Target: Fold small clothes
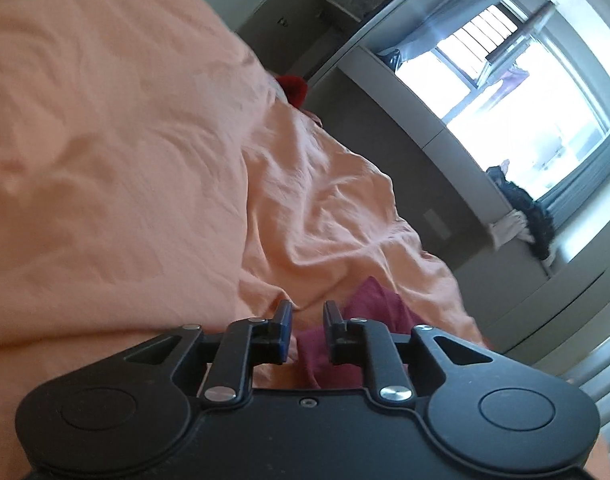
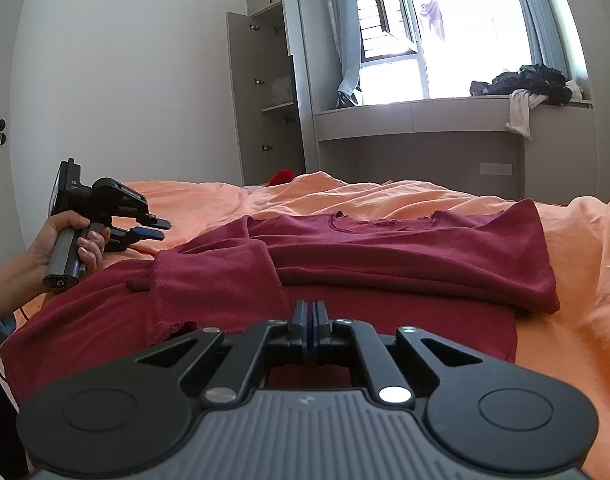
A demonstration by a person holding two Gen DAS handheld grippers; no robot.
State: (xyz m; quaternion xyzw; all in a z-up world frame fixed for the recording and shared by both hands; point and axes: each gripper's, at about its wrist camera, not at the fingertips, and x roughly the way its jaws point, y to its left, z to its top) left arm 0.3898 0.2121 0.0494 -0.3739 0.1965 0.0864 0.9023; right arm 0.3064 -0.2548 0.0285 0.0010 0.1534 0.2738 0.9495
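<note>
A dark red long-sleeved top (image 2: 385, 256) lies partly folded on the orange bed cover (image 2: 577, 248), one sleeve (image 2: 213, 280) laid across its front. My right gripper (image 2: 310, 312) is shut with nothing between its fingers, low over the near part of the top. My left gripper (image 2: 161, 229) is open and empty, held in a hand above the left edge of the top. In the left wrist view it (image 1: 307, 316) hangs over the cover with a bit of the red top (image 1: 369, 316) just beyond its fingers.
A grey window ledge (image 2: 425, 114) with a pile of dark and white clothes (image 2: 525, 84) runs behind the bed. An open grey wardrobe (image 2: 265, 100) stands at the back left. A small bright red item (image 2: 281, 178) lies at the bed's far edge.
</note>
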